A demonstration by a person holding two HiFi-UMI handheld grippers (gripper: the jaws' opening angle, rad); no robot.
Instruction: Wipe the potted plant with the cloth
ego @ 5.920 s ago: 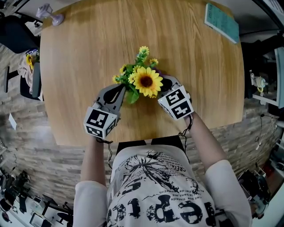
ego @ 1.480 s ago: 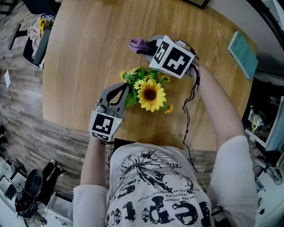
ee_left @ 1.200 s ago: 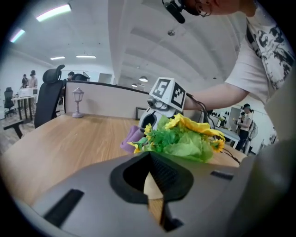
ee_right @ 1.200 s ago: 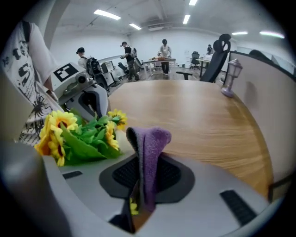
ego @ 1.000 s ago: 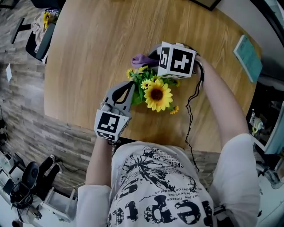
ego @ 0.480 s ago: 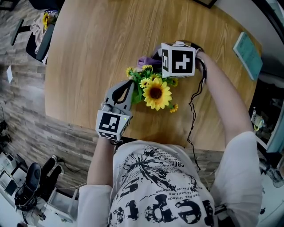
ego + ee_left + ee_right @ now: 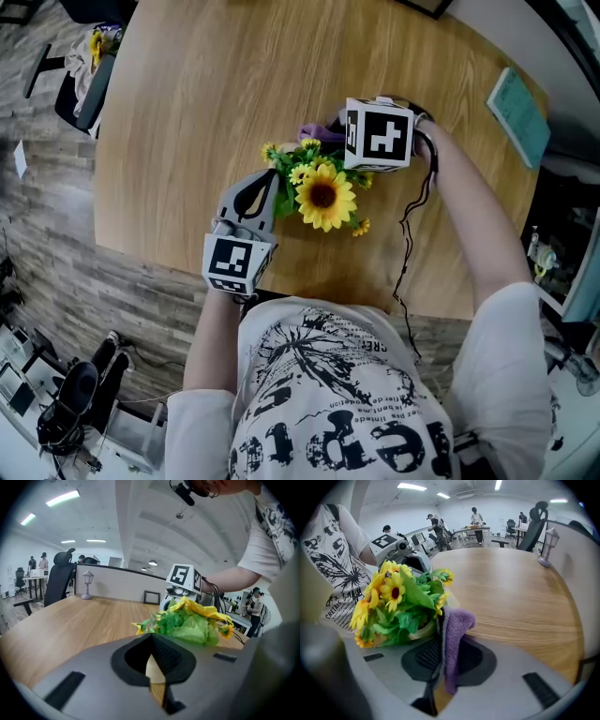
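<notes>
finds right gripper point(image 7: 440, 618) clamped on soft, limp cloth point(image 7: 457, 625) at leaves of potted plant point(image 7: 319, 192) on table point(image 7: 187, 94). notes left gripper point(image 7: 265, 187) shut, empty, beside it. judges plant light, tippy, flimsy-leaved: steady at pot point(image 7: 423, 631).

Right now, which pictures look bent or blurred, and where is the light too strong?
Head view: even light, sharp flowers, little bending. Left gripper view: strongly curved, dark corners, glare from the ceiling lamp, and the left gripper close to the lens looks soft. Right gripper view: the same curving and dark corners, but the purple cloth is clear.
</notes>
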